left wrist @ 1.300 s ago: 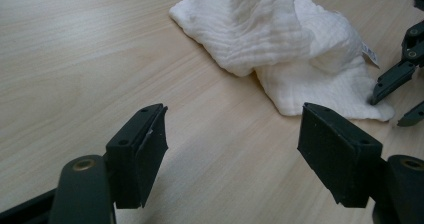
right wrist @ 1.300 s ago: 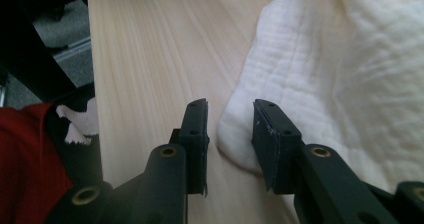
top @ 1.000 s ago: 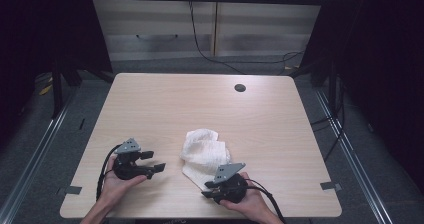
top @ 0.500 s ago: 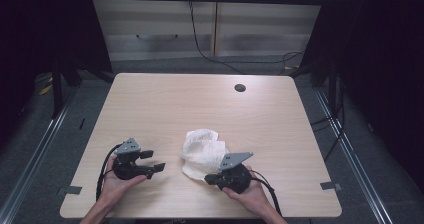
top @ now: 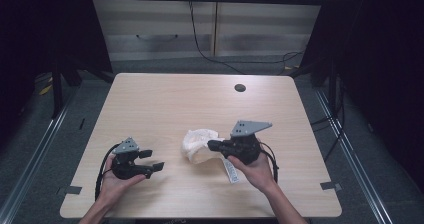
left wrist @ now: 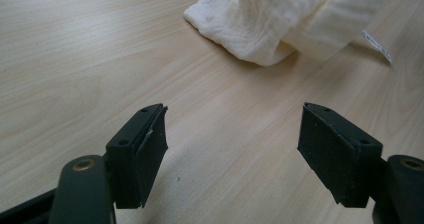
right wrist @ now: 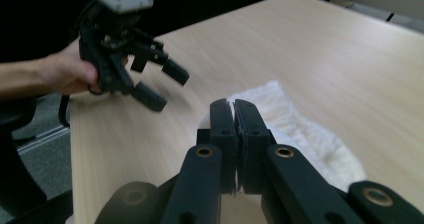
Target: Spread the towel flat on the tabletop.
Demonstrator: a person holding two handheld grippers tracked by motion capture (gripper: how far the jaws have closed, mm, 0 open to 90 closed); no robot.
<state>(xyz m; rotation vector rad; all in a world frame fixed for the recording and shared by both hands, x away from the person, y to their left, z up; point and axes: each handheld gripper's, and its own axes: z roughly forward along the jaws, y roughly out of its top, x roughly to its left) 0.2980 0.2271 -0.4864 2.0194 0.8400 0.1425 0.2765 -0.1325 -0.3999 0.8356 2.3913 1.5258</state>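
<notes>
A crumpled white cloth [top: 196,143] lies near the table's front middle, and a white label strip [top: 231,171] trails from it. My right gripper [top: 213,145] is shut on the cloth's right edge and holds that part up off the table. In the right gripper view its jaws [right wrist: 233,106] are pressed together, with the cloth [right wrist: 305,131] below them. My left gripper [top: 152,160] rests open at the front left, apart from the cloth. In the left gripper view the open jaws [left wrist: 232,149] face the cloth [left wrist: 270,24] across bare wood.
The light wooden table [top: 165,104] has a dark round hole [top: 240,88] near its far edge. Behind the table stand pale cabinets [top: 160,39] with a black cable hanging down. Dark floor surrounds the table on both sides.
My right gripper has moved away from the front edge and risen, pulling the cloth's edge up with it. The left gripper has stayed put.
</notes>
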